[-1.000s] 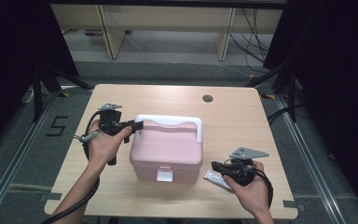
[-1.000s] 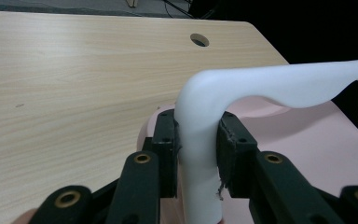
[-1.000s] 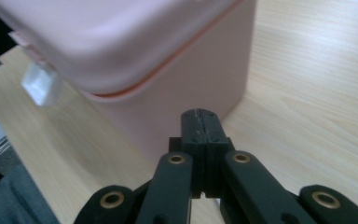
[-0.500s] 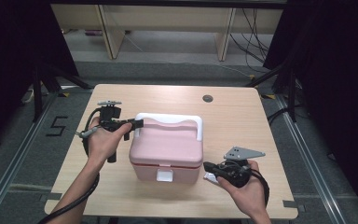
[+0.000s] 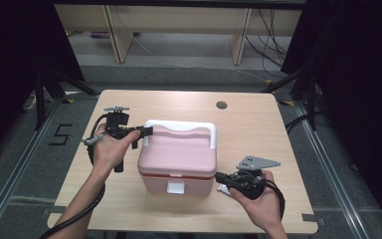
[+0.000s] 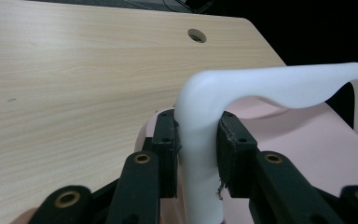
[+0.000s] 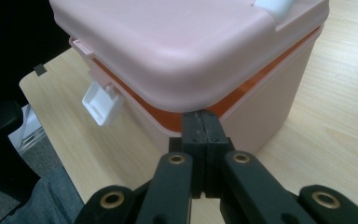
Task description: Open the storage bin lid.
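A pink box (image 5: 176,159) with a white handle (image 5: 179,124) and a white front latch (image 5: 175,186) stands mid-table. My left gripper (image 5: 146,132) comes in from the left and is shut on the handle's left end; in the left gripper view its pads (image 6: 168,140) squeeze the white handle (image 6: 261,86) from both sides. My right gripper (image 5: 219,178) is shut with nothing between its jaws. Its tips (image 7: 205,123) touch the orange band (image 7: 261,81) under the lid at the box's (image 7: 182,46) front right corner. The latch (image 7: 101,102) hangs on the front wall.
A round cable hole (image 5: 222,105) sits in the wooden table (image 5: 258,124) near its far edge. A small white piece (image 5: 223,188) lies under the right gripper. Bare table lies behind the box and at both sides. Shelf legs stand beyond the far edge.
My right gripper has slid a little to the left, up to the box's front right corner. The left gripper and the box have stayed where they were.
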### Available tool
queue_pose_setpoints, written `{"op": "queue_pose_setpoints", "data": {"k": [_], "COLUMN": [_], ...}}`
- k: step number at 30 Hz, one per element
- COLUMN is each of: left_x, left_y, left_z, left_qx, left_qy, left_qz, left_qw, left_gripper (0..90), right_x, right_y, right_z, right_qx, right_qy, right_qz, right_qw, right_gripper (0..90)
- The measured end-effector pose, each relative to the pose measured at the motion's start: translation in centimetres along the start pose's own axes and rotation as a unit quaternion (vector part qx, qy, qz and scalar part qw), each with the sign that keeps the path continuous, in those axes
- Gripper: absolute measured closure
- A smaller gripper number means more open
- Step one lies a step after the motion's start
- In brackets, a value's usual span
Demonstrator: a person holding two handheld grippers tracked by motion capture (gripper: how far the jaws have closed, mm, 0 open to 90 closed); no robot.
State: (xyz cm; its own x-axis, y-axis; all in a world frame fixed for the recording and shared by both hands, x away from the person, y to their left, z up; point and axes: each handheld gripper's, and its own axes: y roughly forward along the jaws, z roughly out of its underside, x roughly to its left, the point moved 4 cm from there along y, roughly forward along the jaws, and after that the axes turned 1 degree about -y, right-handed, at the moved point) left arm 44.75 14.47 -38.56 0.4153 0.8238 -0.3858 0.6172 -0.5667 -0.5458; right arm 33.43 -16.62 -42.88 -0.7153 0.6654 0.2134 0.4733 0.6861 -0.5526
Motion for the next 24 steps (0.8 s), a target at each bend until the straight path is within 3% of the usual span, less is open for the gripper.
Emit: {"op": "queue_pose_setpoints", "data": {"k": [2,4,9,11,17,19,21,24], "left_x": [0.1,0.0,0.0,-0.2,-0.8,-0.9,-1.2,-1.3], "left_y": [-0.1,0.0,-0.1,-0.2,-1.2,-1.6,-2.3,-2.9], "left_z": [0.1,0.1,0.1,-0.1,-0.3,-0.2,-0.1,0.3], "left_qx": [0.001,-0.008,-0.019,-0.034,-0.063,-0.07,-0.081,-0.086], "left_qy": [0.009,0.009,0.031,0.038,0.08,0.086,0.094,0.098], "left_qz": [-0.003,0.001,0.001,0.005,-0.003,-0.003,0.003,0.008], "left_qw": [1.0,0.9999,0.9993,0.9987,0.9948,0.9938,0.9923,0.9914], "left_gripper": [70.5,69.9,67.7,62.2,53.5,50.4,46.5,46.2], "right_x": [-0.1,-0.1,0.0,0.0,0.0,-0.1,0.0,-0.1], "right_y": [-0.2,-0.1,-0.1,0.0,-0.1,-0.2,-0.2,-0.4], "right_z": [-0.1,-0.1,-0.1,-0.1,-0.1,-0.1,-0.2,-0.3], "right_qx": [0.001,-0.003,-0.007,-0.005,-0.006,-0.007,-0.004,-0.016], "right_qy": [-0.004,-0.006,-0.003,0.002,0.004,-0.001,0.004,-0.001], "right_qz": [0.008,0.007,0.003,0.0,0.0,0.007,-0.001,0.011], "right_qw": [1.0,1.0,1.0,1.0,1.0,0.9999,1.0,0.9998], "right_gripper": [90.0,90.0,90.0,90.0,90.0,90.0,90.0,90.0]}}
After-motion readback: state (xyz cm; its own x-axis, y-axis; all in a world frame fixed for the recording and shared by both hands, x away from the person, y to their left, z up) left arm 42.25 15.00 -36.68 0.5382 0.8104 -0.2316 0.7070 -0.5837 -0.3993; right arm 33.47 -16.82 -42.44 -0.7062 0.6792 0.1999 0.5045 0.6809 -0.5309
